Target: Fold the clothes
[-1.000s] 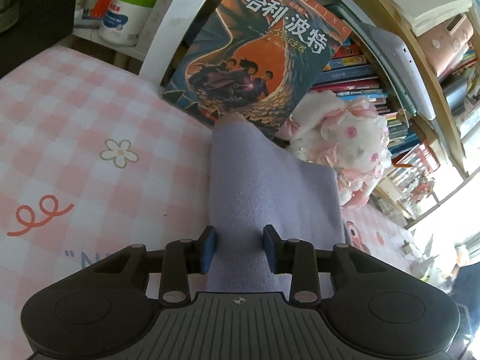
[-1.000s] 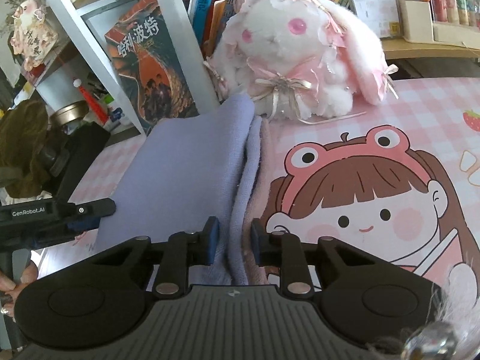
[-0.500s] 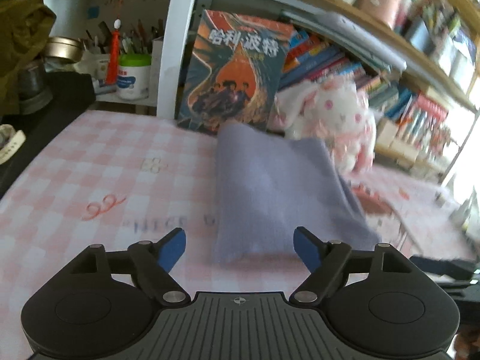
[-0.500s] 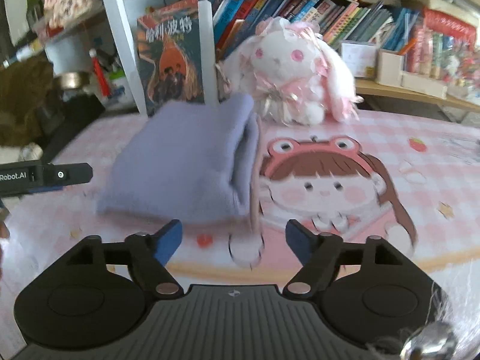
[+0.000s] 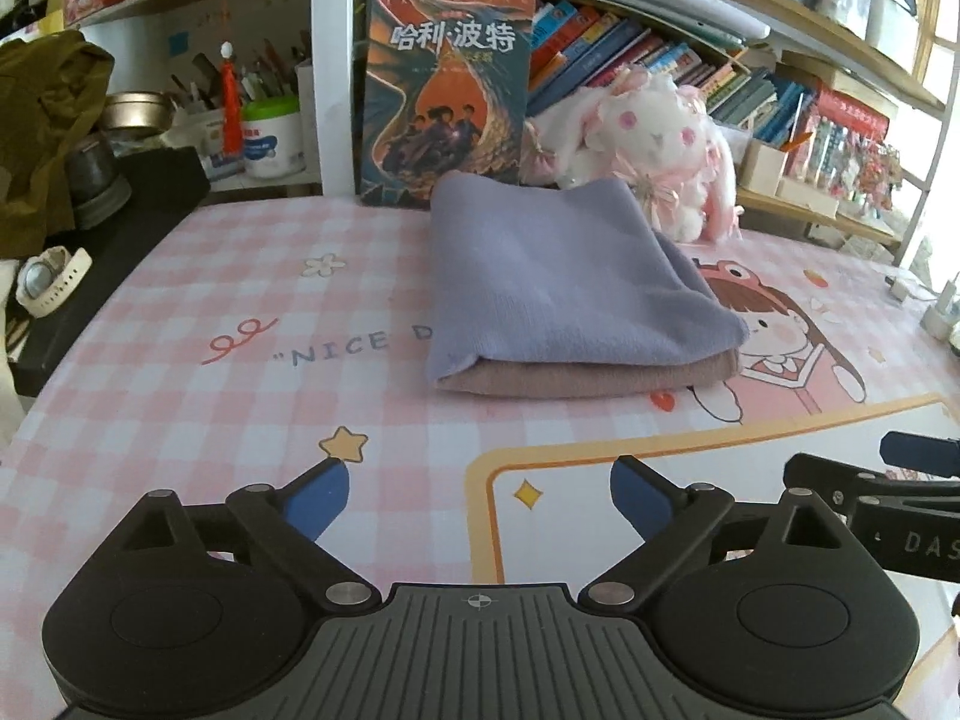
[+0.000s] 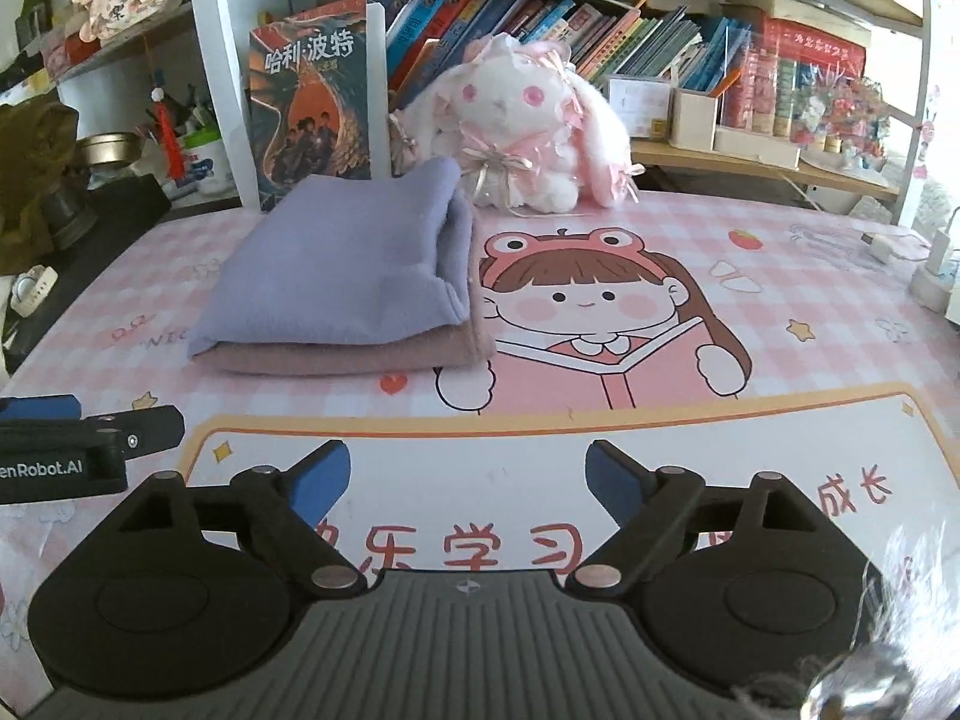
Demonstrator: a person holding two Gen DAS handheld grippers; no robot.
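Observation:
A folded lavender garment (image 5: 558, 282) lies on top of a folded dusty-pink garment (image 5: 576, 378) on the pink checked mat (image 5: 240, 396). The stack also shows in the right wrist view, lavender (image 6: 342, 276) over pink (image 6: 336, 357). My left gripper (image 5: 479, 495) is open and empty, held back from the stack near the mat's front. My right gripper (image 6: 468, 477) is open and empty, also well short of the stack. The right gripper's side shows at the right edge of the left wrist view (image 5: 888, 516); the left gripper's side shows in the right wrist view (image 6: 78, 444).
A white plush rabbit (image 6: 522, 132) and an upright book (image 5: 447, 96) stand just behind the stack, against a bookshelf (image 6: 660, 48). A black box (image 5: 114, 228) with a watch (image 5: 51, 279) lies at the left. A charger (image 6: 933, 276) sits at the far right.
Both grippers let go of the lavender garment, opened wide and pulled back toward the mat's front. The folded stack now lies free.

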